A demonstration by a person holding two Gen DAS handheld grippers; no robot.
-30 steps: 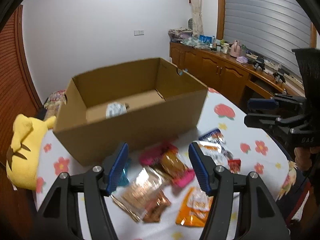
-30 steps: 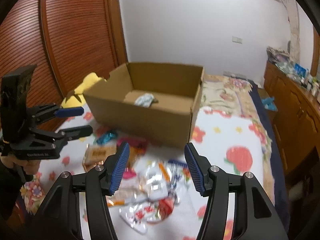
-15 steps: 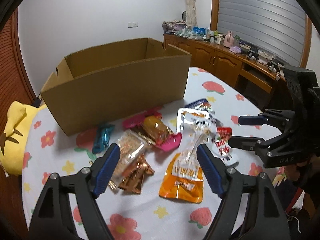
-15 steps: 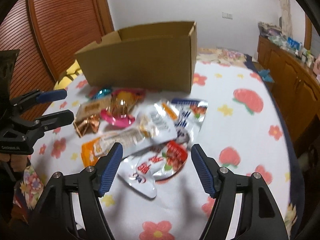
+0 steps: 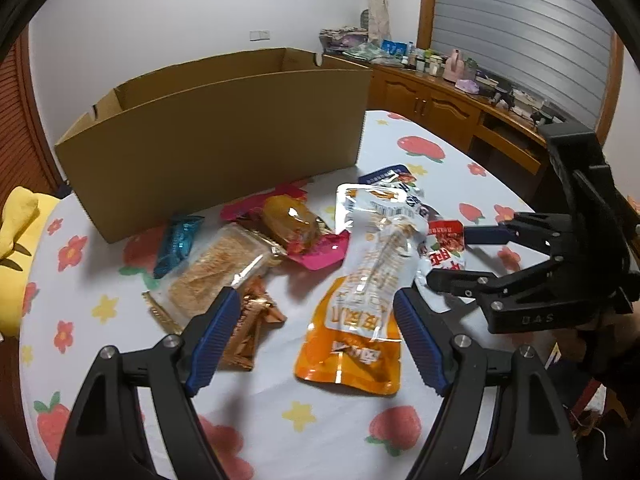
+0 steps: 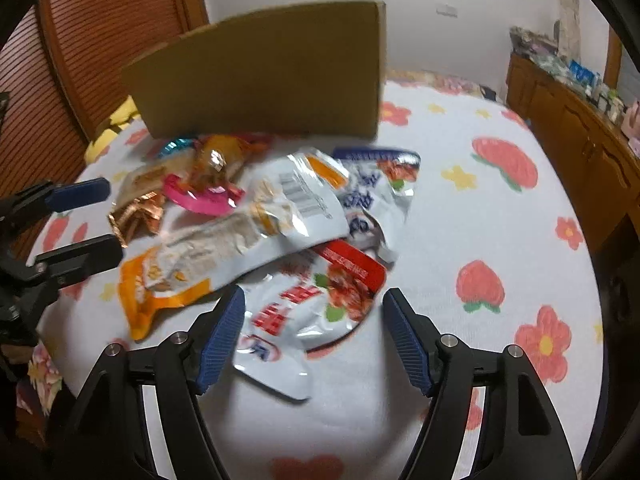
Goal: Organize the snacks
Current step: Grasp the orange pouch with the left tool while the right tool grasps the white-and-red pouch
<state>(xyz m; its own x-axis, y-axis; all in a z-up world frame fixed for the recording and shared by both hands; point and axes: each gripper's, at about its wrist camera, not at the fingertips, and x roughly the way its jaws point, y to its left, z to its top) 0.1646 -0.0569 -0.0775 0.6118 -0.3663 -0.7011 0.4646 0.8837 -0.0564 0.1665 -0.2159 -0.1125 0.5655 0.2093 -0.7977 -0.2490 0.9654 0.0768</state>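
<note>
Several snack packets lie in a pile before an open cardboard box (image 5: 216,136). My left gripper (image 5: 316,336) is open and empty, low over an orange pouch (image 5: 356,320) and a bronze foil packet (image 5: 248,328). My right gripper (image 6: 314,336) is open and empty, its fingers either side of a white and red packet (image 6: 304,304). A clear cracker pack (image 5: 212,276), a blue candy (image 5: 178,240) and a pink-wrapped pastry (image 5: 296,228) lie nearer the box. The box (image 6: 264,72) hides its inside from both views.
The table wears a white cloth with flowers and strawberries (image 6: 480,208). A yellow plush toy (image 5: 16,240) sits at the left edge. A wooden sideboard (image 5: 440,100) with clutter stands behind on the right. The right gripper shows in the left wrist view (image 5: 460,256).
Both grippers have dropped from above the box down toward the pile of snacks on the table. The box's inside has passed out of sight. Both stay open.
</note>
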